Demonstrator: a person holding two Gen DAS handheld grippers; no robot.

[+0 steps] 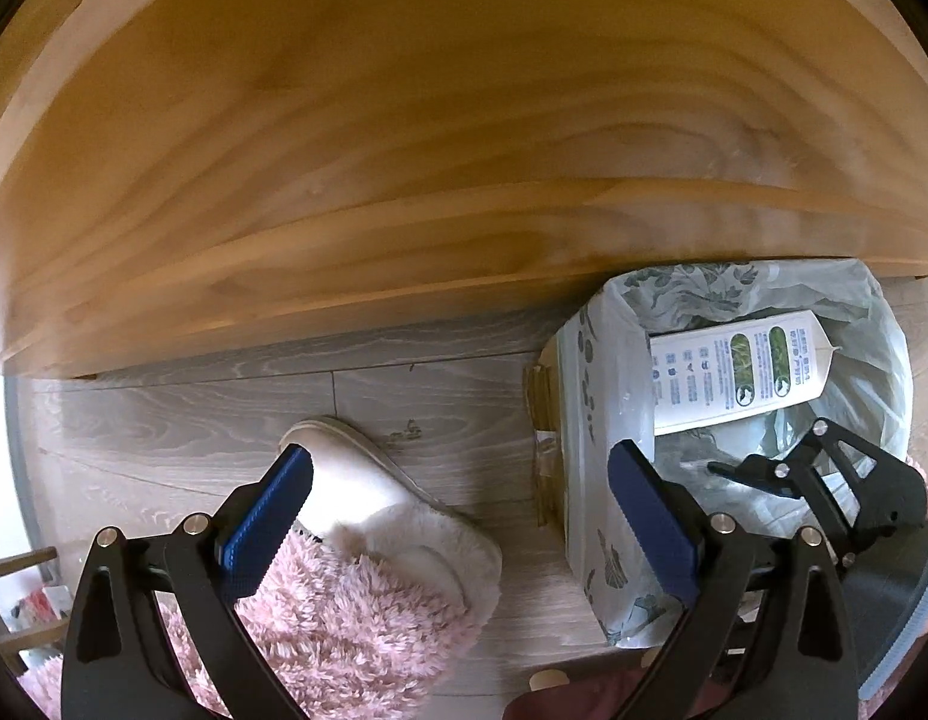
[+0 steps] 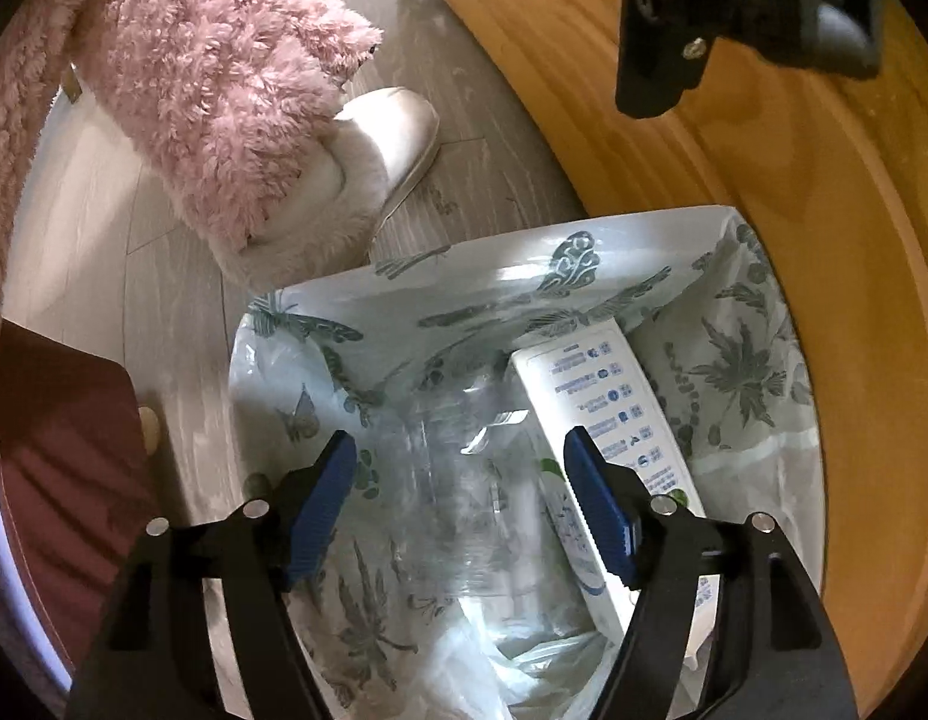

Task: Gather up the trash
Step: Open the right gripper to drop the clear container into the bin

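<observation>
A bin lined with a leaf-printed plastic bag (image 2: 464, 294) stands on the floor against the wooden furniture. Inside it lie a white printed carton (image 2: 607, 414) and a crumpled clear plastic piece (image 2: 458, 468), which is blurred. My right gripper (image 2: 461, 507) points down into the bin, open, its blue pads standing either side of the clear plastic without pressing on it. My left gripper (image 1: 464, 510) hangs open and empty over the floor, left of the bin (image 1: 601, 360). The carton (image 1: 739, 366) shows there too.
A wooden table top (image 1: 404, 120) runs along the bin's far side. A white slipper (image 1: 356, 480) and a pink fluffy trouser leg (image 1: 356, 612) of a person stand left of the bin. A dark red seat (image 2: 62, 450) is at the lower left. The floor is grey planks.
</observation>
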